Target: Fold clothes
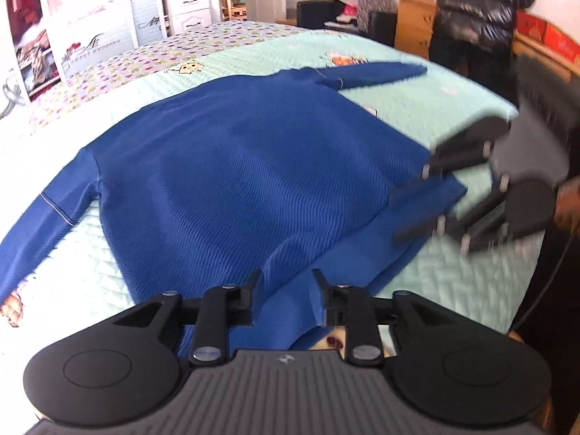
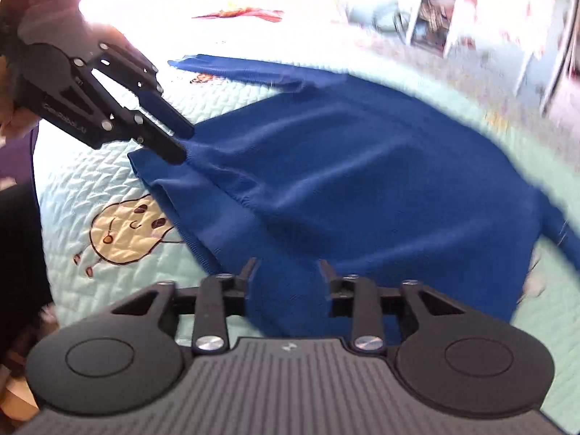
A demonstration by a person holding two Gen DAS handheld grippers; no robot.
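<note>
Blue sweater (image 1: 235, 166) flat on bed's mint quilt (image 1: 453, 275), bedroom. Left tool (image 1: 286, 282) and right tool (image 2: 288, 272) angled down, part open, hem fabric between fingers, unpinched.

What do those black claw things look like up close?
Each gripper, the left gripper and the right gripper, is matte black, with two round discs, silver bolt heads, thin pointed fingers and a grey ribbed plate with a tiny logo. A thin black cable hangs behind the right one.

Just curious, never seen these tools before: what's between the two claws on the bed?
Only the hem of the blue sweater spans the stretch from the left claw to the right claw, with nothing else on it; the right wrist view shows this best.
</note>
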